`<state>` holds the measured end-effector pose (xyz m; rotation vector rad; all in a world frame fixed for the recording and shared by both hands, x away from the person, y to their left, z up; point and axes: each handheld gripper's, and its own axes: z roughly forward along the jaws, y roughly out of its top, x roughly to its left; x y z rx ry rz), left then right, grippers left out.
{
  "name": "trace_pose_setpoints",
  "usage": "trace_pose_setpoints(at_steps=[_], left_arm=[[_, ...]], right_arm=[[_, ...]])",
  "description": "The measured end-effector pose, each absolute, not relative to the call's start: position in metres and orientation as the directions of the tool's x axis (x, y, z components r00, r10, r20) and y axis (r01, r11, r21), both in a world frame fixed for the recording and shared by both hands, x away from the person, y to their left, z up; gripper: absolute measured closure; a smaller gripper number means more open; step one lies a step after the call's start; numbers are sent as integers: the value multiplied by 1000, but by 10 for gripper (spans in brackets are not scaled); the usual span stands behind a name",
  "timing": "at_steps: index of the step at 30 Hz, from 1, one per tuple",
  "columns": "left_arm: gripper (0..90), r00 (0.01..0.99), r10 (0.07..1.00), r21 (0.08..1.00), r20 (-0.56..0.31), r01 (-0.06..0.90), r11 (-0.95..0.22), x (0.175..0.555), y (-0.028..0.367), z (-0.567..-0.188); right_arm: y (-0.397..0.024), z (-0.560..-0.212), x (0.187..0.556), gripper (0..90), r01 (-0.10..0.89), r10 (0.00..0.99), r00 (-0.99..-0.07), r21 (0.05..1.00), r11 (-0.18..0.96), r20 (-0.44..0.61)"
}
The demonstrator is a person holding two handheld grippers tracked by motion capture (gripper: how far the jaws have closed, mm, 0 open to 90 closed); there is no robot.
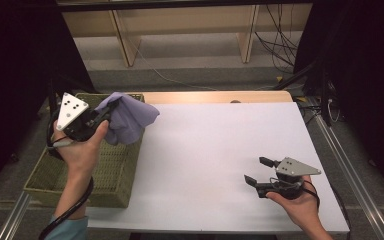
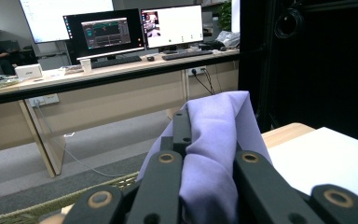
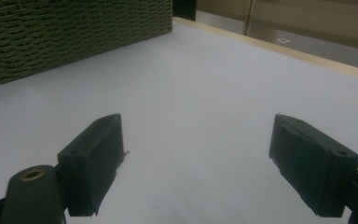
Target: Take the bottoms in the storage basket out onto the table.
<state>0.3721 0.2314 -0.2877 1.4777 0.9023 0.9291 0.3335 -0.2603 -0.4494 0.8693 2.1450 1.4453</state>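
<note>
The left tool (image 1: 104, 116) is clamped tight on a lilac cloth (image 1: 128, 117), which it holds up in the air above the far end of a woven green basket (image 1: 75, 187). In the high view the cloth bunches at the jaws and hangs down in loose folds, its lower edge draping toward the basket's right rim near the far corner; whether it touches that rim cannot be told. In the left gripper view the cloth (image 2: 214, 154) is squeezed between the two black jaws and rises in a rounded fold above them, hiding the tips of the left tool (image 2: 208, 140). The person's left hand (image 1: 80, 147) grips the tool body over the basket, with a cable trailing down along the forearm.

The basket sits at the left edge of the white desk (image 1: 215, 155), partly over the side. The right tool (image 1: 258, 170) is well apart from it, low over the near right part of the desk, held in the right hand (image 1: 300, 200). Its jaws stand wide apart with nothing between them; in the right gripper view the right tool (image 3: 196, 149) frames bare white desk (image 3: 191, 84), and the basket's woven wall (image 3: 74, 32) stands beyond at the upper left
</note>
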Motion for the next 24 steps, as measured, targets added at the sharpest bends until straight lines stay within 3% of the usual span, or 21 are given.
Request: trace_pose_setpoints(at_steps=[24], left_arm=[[848,418,906,995,72,36,-96,373,222,-286]], right_arm=[[-261,-450,334,187,270,692,-722,924,270,8]])
